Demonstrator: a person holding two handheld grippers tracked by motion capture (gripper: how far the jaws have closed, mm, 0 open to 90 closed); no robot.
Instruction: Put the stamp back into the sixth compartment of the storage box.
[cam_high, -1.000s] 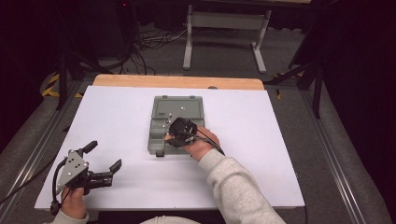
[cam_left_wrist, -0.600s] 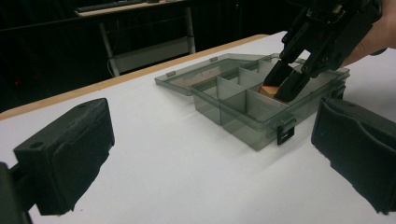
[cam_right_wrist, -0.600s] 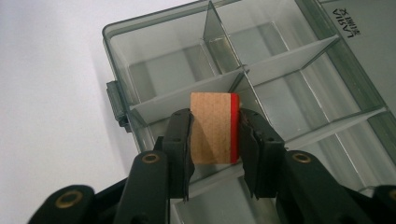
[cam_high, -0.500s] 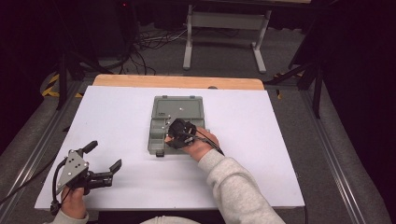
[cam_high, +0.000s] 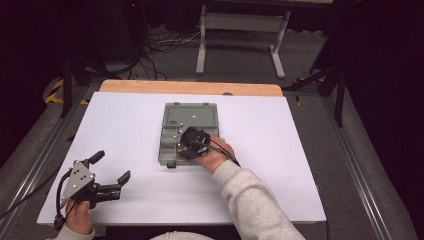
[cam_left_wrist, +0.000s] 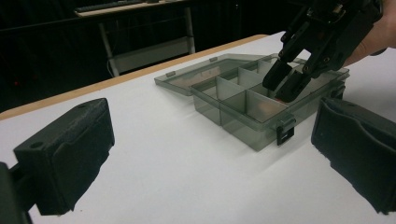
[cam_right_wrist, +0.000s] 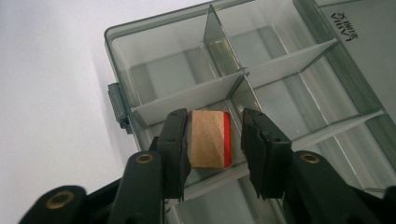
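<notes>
at seven o'clock on the table (cam_high: 280, 200) the left gripper (cam_high: 111, 172) rests, jaws wide apart and empty. toward center, the right gripper (cam_right_wrist: 212, 135) has just been opening; a gap shows beside the red-edged wooden block (cam_right_wrist: 208, 138) between its pads, inside a compartment of the grey box (cam_high: 200, 111).

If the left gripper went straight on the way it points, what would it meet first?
Probably the smoky grey plastic compartment box, at its latched front wall; bare white table lies before it. Depth is uncertain.
</notes>
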